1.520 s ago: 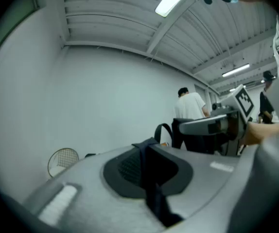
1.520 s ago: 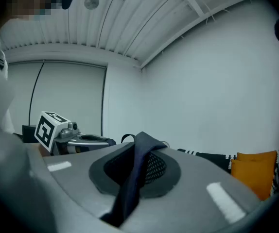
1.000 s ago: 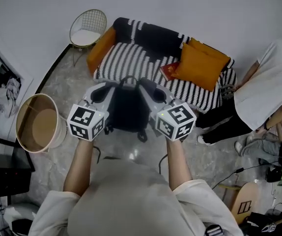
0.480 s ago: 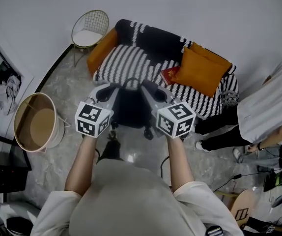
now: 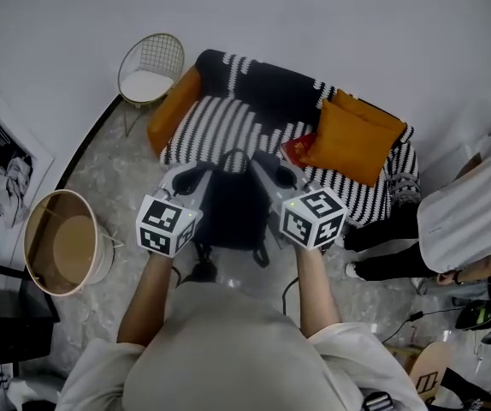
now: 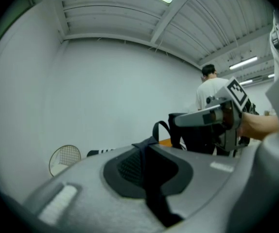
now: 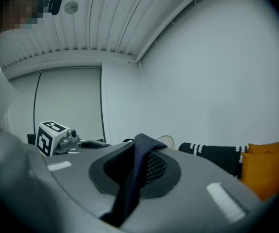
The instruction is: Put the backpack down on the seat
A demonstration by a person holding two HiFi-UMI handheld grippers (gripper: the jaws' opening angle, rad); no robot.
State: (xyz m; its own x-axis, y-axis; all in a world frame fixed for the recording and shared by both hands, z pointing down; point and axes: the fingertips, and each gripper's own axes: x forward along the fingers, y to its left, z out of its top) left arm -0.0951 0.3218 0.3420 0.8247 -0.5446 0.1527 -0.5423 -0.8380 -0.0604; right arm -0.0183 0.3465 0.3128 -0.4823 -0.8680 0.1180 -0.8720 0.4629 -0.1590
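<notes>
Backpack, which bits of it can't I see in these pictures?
- Head view: the sides of the backpack hide behind the left tongs and right tongs.
- Head view: its bottom is hidden under its own body, so how high it hangs is unclear.
- Right gripper view: only a strap shows; the tongs' grey body blocks the rest.
- Left gripper view: the right tongs cover part of the backpack.

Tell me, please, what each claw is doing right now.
Left claw: closed on a backpack strap.
Right claw: closed on a backpack strap.
</notes>
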